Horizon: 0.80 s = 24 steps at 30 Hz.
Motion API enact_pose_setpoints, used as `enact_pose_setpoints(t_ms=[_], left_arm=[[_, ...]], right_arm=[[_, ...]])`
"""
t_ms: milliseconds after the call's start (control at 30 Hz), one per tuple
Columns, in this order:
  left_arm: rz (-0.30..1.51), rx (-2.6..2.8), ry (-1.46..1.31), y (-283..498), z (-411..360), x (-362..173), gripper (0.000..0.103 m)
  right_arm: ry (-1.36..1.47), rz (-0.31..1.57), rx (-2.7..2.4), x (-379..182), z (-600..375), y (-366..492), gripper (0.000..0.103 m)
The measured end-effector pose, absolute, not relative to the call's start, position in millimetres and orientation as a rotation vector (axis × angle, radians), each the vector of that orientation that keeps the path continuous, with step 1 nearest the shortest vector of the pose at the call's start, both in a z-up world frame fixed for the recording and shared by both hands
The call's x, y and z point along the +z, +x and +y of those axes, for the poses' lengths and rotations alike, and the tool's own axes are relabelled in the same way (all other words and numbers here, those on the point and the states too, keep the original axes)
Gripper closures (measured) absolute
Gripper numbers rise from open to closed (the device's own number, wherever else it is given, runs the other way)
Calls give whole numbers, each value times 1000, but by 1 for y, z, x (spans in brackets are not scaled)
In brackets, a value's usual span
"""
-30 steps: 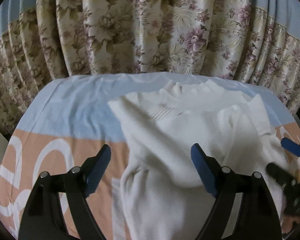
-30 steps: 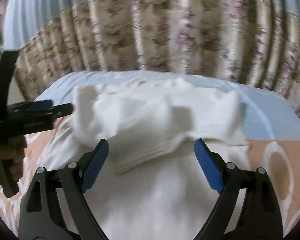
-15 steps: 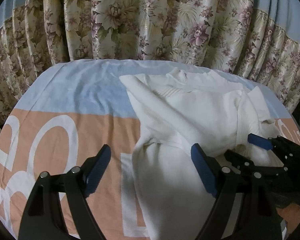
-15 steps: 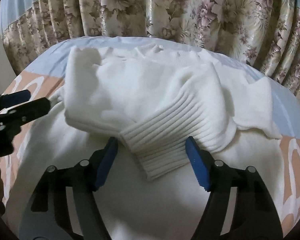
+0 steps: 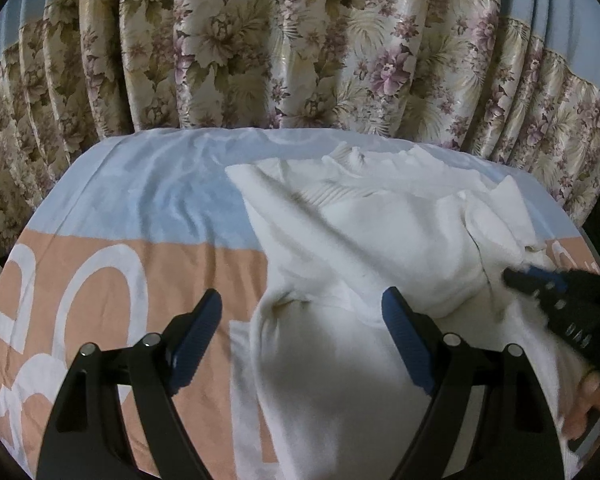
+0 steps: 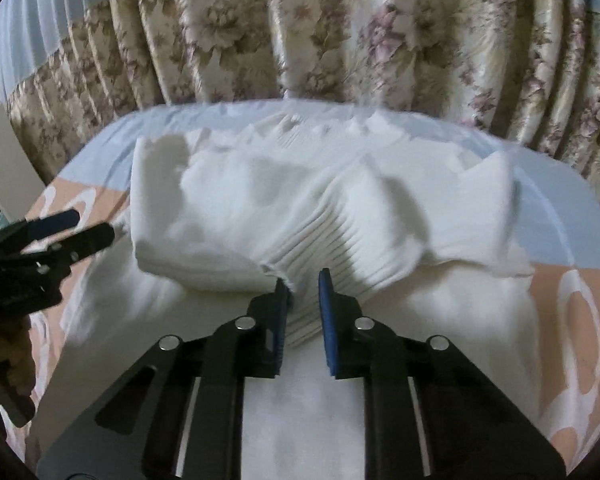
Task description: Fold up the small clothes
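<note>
A white knit sweater lies rumpled on the bed, its sleeve folded across the body. In the right wrist view the sleeve's ribbed cuff sits between the blue pads of my right gripper. Its jaws are closing and pinch the cuff's edge. From the left wrist view, the right gripper reaches in from the right, low on the sweater. My left gripper stands open above the sweater's left edge with nothing gripped. It also shows in the right wrist view as the left gripper, beside the sweater's left side.
The bed cover is pale blue at the back, peach with large white letters in front. A floral curtain hangs close behind the bed. A hand holds the right gripper's handle. A pale panel stands at the left.
The right gripper's wide jaws have come together on the ribbed cuff, after moving in over it. The left gripper stays open in about the same place.
</note>
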State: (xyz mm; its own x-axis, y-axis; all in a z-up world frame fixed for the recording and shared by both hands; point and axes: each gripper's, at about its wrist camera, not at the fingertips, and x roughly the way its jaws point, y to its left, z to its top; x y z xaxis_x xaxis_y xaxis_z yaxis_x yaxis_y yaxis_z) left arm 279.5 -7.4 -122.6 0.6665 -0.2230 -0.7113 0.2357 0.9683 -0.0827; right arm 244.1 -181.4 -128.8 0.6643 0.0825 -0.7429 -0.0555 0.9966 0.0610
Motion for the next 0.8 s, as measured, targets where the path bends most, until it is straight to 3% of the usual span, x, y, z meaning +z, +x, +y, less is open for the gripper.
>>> enact_pose_setpoints(t_ms=[133, 500, 800], left_arm=[[798, -256, 41, 288, -16, -122, 20], [775, -226, 67, 307, -23, -110, 20], [795, -198, 79, 326, -29, -119, 20]], right_arm=[[46, 813, 52, -114, -205, 255, 96], [120, 764, -106, -91, -308, 299, 97], [206, 801, -216, -107, -384, 311, 97]])
